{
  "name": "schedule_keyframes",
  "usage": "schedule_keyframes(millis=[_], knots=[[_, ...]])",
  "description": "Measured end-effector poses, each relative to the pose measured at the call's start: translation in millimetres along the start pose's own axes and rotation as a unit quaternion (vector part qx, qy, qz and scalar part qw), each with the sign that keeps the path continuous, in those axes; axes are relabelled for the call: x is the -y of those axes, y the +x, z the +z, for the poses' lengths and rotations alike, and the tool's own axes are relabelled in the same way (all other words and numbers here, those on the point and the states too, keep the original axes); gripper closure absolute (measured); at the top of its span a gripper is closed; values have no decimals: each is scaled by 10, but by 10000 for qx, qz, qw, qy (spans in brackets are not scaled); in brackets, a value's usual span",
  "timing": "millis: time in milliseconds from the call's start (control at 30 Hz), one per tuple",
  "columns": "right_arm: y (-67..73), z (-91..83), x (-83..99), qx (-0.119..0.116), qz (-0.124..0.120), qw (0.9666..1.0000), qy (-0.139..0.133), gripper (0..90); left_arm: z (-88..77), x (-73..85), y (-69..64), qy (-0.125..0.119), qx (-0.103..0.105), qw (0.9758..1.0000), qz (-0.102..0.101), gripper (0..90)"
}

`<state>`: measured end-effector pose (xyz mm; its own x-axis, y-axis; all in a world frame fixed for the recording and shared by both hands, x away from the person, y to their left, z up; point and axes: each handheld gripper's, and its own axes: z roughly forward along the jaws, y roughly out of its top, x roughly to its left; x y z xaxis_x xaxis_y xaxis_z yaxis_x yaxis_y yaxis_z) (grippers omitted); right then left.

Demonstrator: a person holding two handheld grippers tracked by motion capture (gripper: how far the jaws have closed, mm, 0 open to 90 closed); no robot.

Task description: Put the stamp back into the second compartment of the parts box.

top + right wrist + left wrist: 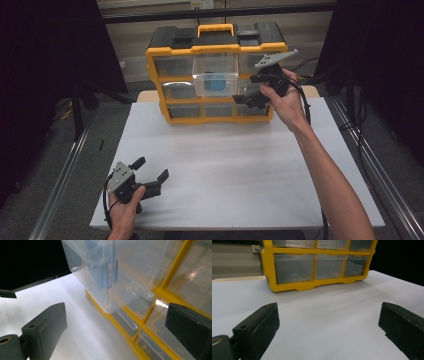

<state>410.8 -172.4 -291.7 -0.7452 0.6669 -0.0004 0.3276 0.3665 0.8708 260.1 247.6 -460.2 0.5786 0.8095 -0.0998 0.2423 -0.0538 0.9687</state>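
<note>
White tabletop in a dark room. At seven o'clock, the left gripper rests, jaws spread and empty. At one o'clock, the right gripper, also spread and empty, sits just right of a clear plastic drawer, pulled out of the yellow-and-black organiser cabinet. A blue object lies inside the drawer.
</note>
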Motion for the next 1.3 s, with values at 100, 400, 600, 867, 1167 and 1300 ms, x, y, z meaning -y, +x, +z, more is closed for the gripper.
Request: schedule_keyframes(millis=[100, 400, 600, 867, 1167, 1300], knots=[[-17, 18, 125, 49, 78, 9999, -124, 34, -8, -1, 6, 6, 9, 10000, -5, 35], [-40, -29, 378, 124, 244, 9988, -408, 32, -6, -1, 14, -16, -24, 10000, 6, 34], [9, -24, 559, 149, 294, 9982, -505, 29, -3, 1, 14, -12, -60, 10000, -21, 34], [78, 21, 818, 396, 430, 9947, -851, 15, -6, 1, 15, 4, -59, 10000, 5, 33], [151, 79, 1156, 573, 722, 9899, -1079, 15, 6, -6, 2, -73, 44, 10000, -6, 32], [182, 111, 1316, 728, 702, 9906, -925, 16, 4, -5, 13, -83, 58, 9999, 15, 32]])
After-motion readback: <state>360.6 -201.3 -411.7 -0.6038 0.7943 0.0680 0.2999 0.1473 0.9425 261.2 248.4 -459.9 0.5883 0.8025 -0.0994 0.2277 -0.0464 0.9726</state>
